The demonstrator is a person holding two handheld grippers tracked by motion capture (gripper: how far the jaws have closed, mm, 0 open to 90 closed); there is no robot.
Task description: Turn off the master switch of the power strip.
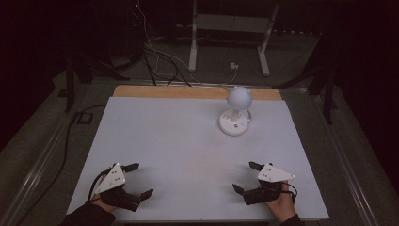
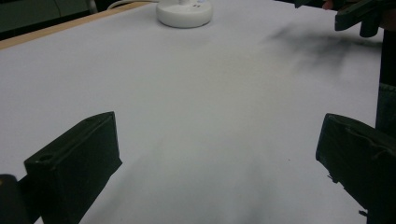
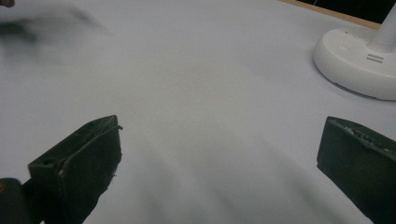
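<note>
Both grippers rest low at the near edge of the table (image 1: 155,127), the left gripper (image 1: 139,180) and right gripper (image 1: 246,176) with jaws wide apart and empty. Nothing is begun — the white desk lamp (image 1: 235,113) stands untouched, well apart at the far right. No containers in sight.

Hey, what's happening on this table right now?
A person sits at a white table with a two-jaw gripper in each hand. The left gripper and the right gripper both rest near the table's near edge, jaws wide open and holding nothing. A small white desk lamp with a round head stands toward the far right of the table, untouched, apart from both grippers.
</note>
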